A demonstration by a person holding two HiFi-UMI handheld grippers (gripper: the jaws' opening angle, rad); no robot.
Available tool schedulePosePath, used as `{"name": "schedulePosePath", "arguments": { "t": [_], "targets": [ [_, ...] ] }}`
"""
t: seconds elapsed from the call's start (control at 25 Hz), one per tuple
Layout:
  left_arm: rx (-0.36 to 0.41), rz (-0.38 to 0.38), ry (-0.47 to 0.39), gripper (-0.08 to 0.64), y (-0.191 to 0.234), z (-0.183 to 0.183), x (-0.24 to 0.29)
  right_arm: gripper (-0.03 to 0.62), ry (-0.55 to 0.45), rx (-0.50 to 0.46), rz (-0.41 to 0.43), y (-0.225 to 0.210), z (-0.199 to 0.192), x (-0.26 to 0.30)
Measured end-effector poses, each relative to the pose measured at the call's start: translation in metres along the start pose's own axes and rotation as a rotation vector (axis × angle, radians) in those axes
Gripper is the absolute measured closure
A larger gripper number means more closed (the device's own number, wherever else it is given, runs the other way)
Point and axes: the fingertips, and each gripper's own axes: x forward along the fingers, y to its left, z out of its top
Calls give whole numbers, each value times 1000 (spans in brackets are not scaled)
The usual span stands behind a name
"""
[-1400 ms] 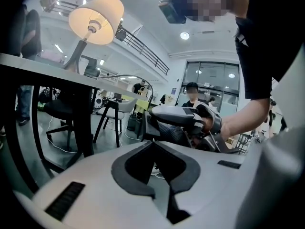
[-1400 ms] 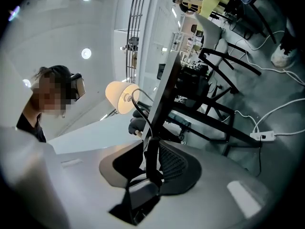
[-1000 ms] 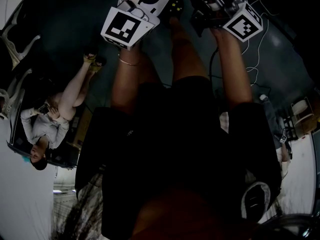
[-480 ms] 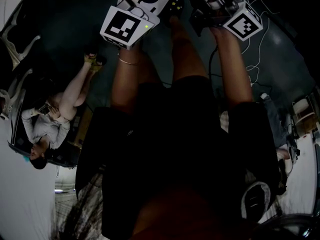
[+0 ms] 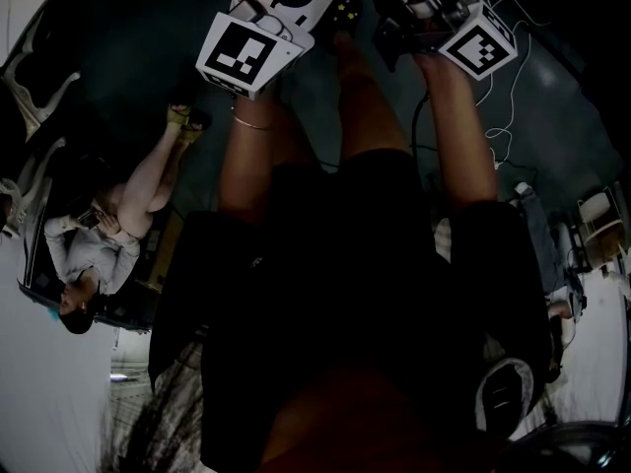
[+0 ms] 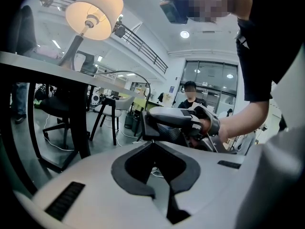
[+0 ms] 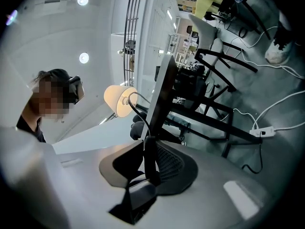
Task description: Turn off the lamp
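Note:
The lamp [image 6: 94, 14], with a cream shade, is lit and stands on a dark table [image 6: 43, 63] at the upper left of the left gripper view. It also glows in the right gripper view as the lamp [image 7: 119, 100]. A thin black cord [image 7: 137, 112] curves from it down into my right gripper [image 7: 155, 149], whose jaws look shut on it. My left gripper [image 6: 153, 144] sits just behind and looks shut with nothing in it. The right gripper [image 6: 144, 124] is in front of it, held in a hand [image 6: 209, 125]. In the head view only the marker cubes [image 5: 242, 52] [image 5: 480, 45] show.
Black table legs [image 6: 83, 118] and a stool [image 6: 107, 113] stand under and beside the table. White cables and a power strip [image 7: 263, 130] lie on the grey floor. A seated person [image 5: 94, 244] is off to the left. My own legs [image 5: 365, 116] are below the grippers.

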Motion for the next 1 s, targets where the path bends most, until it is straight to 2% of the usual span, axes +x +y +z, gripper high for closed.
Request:
{"name": "schedulePosePath", "arguments": {
  "t": [1.0],
  "targets": [
    [-9, -23, 30, 541, -2, -4, 5, 518, -25, 21, -22, -7, 1, -5]
  ]
}}
